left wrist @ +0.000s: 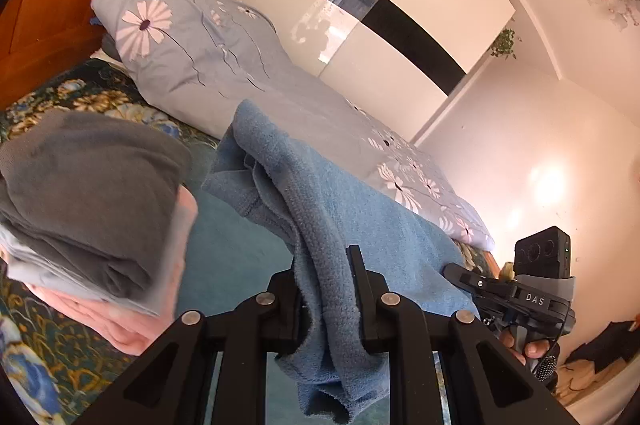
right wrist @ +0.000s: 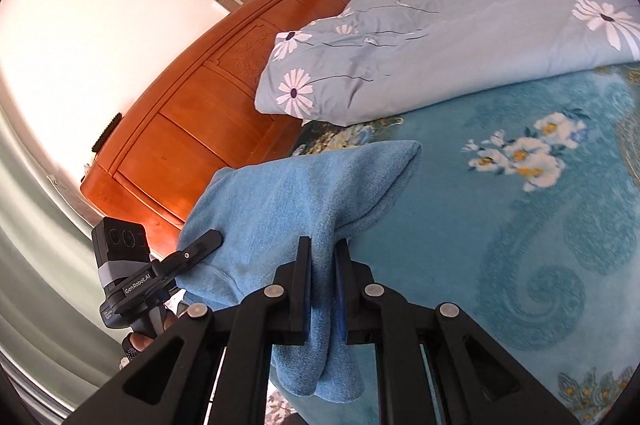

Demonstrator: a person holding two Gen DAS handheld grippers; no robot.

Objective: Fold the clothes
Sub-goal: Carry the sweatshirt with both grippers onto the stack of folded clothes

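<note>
Bedroom surroundings frame the work: a teal floral bedspread [right wrist: 520, 225] serves as the folding surface, and the garment hangs clear above it. Nearest the lens, the left gripper [left wrist: 326, 289] has its jaws pinched narrow on a bunched edge of the blue fleece garment [left wrist: 360, 225], loose cloth spilling below the fingers. The right gripper [right wrist: 322, 281] is likewise clamped tight on another part of that fleece, and each view shows the other tool holding the far end, so the cloth spans between the two. To do this lift well, I would judge that both grips should hold firm while the hands draw apart until the span is taut and level, letting creases drop out before the garment is laid down. Lowering it onto open bedspread, far edge first, should give a flat start for the fold. Just beside the left hand sits a stack of folded clothes [left wrist: 88, 217], grey on top and pink beneath; the swinging fleece could brush it. Farther off lie the daisy-print duvet [right wrist: 460, 37], the wooden headboard [right wrist: 192, 129] and the white wardrobe [left wrist: 392, 5].
</note>
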